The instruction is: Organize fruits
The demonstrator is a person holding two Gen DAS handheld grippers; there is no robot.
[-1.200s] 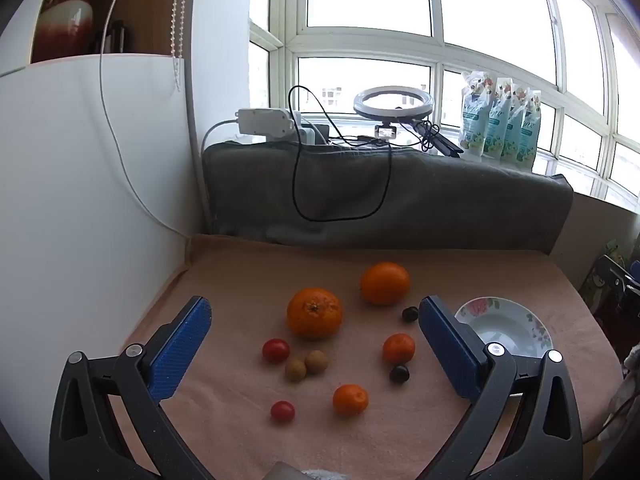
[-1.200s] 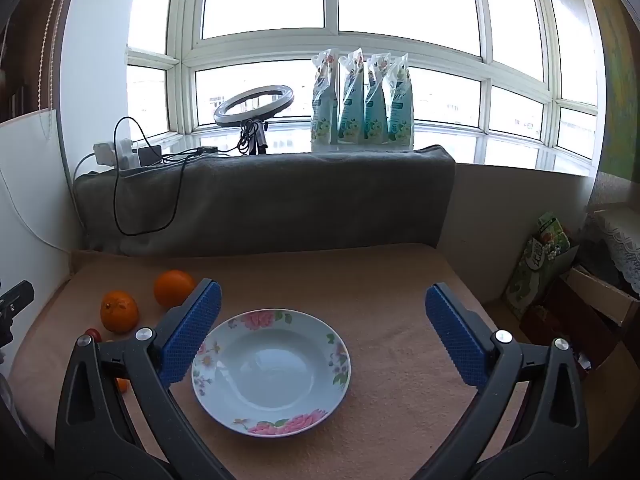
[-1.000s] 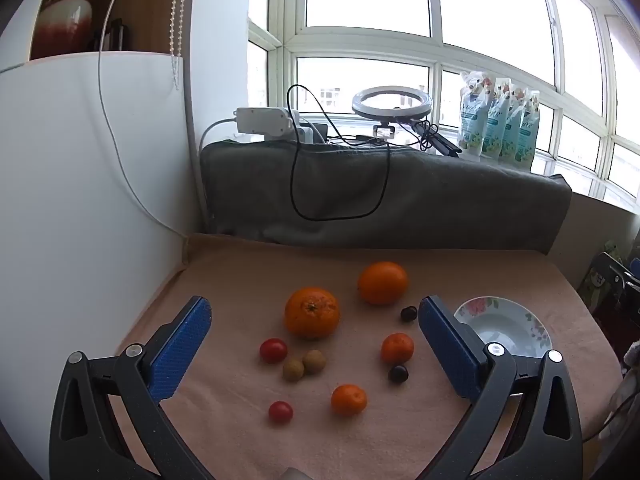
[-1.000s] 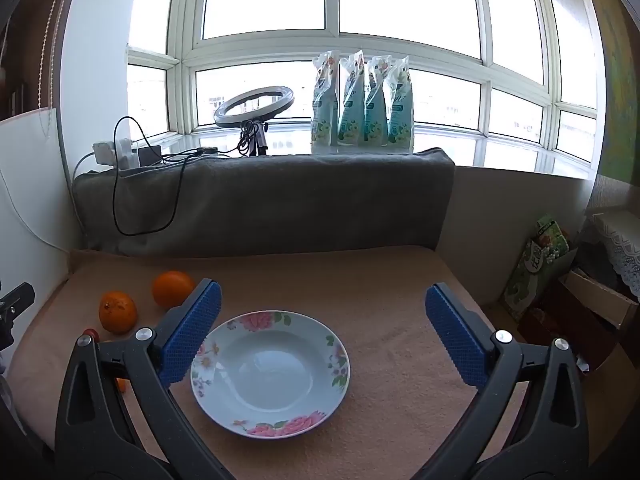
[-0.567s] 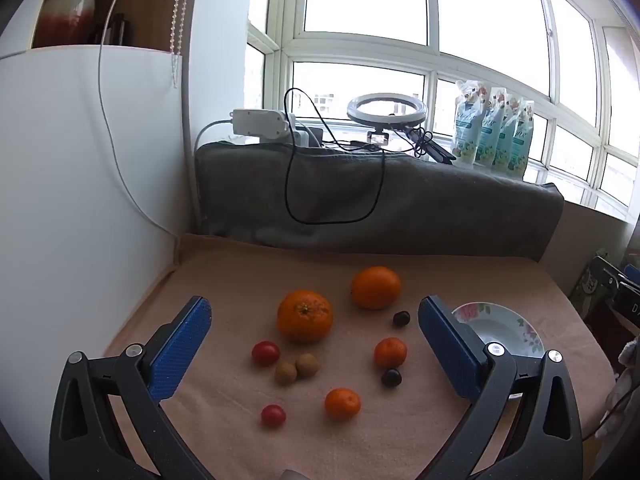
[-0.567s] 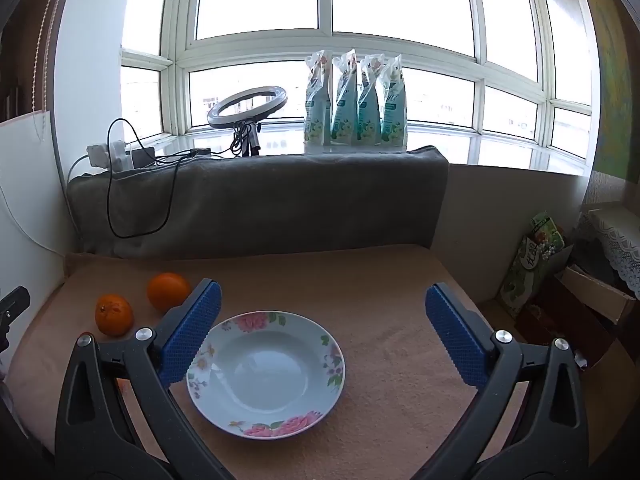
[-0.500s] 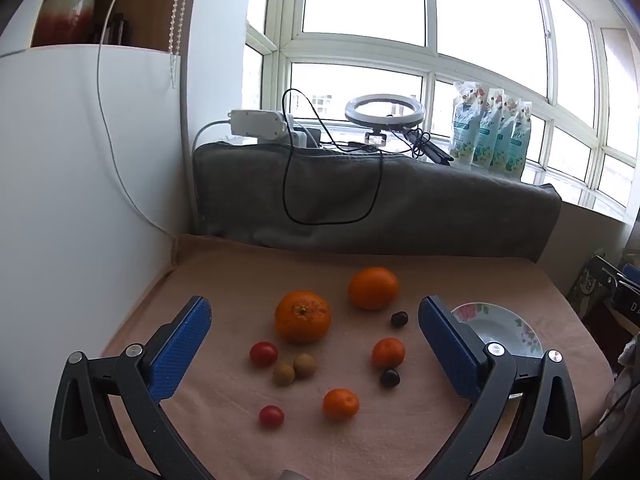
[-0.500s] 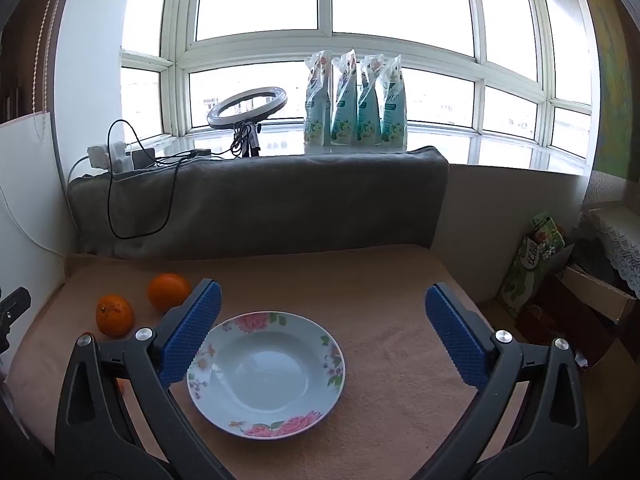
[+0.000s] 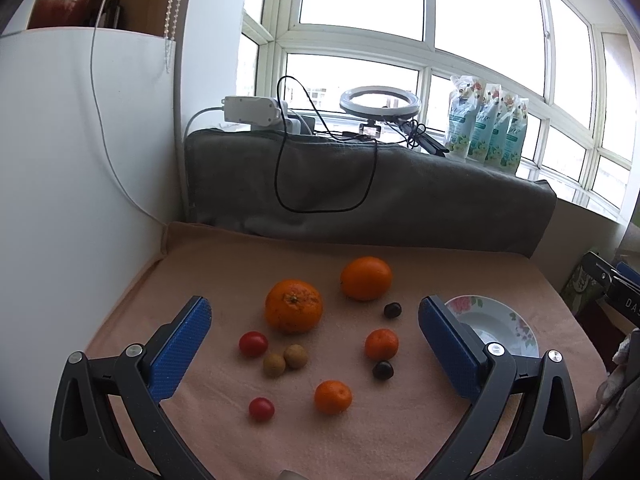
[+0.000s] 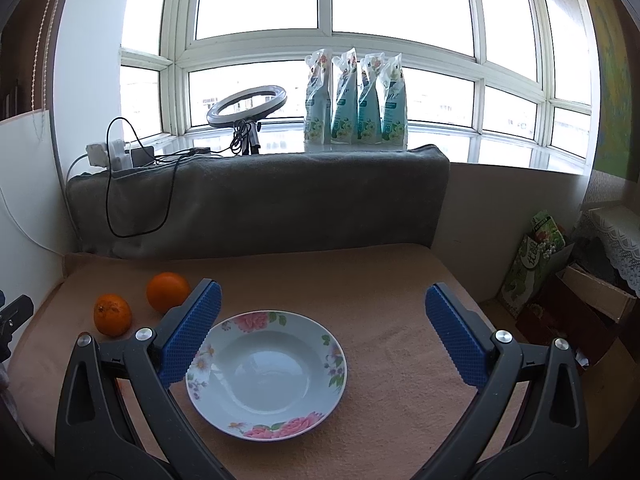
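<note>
Fruits lie on a peach cloth in the left wrist view: two large oranges (image 9: 293,305) (image 9: 366,278), two small mandarins (image 9: 381,344) (image 9: 333,397), two red tomatoes (image 9: 253,343) (image 9: 261,408), two brown longans (image 9: 285,360) and two dark fruits (image 9: 392,310) (image 9: 383,370). My left gripper (image 9: 314,344) is open and empty above them. A floral white plate (image 10: 266,374) sits empty under my right gripper (image 10: 320,334), which is open and empty. The plate also shows in the left wrist view (image 9: 500,322), and both oranges (image 10: 112,315) (image 10: 167,292) show in the right wrist view.
A grey blanket-covered backrest (image 9: 368,196) with a black cable runs along the back. A white wall panel (image 9: 60,200) stands at the left. A ring light (image 10: 247,106) and several pouches (image 10: 356,100) stand on the sill. Boxes (image 10: 560,280) sit beyond the right edge.
Both grippers drifted slightly, so the fruits and plate shifted a little left in view. Nothing was taken hold of or let go.
</note>
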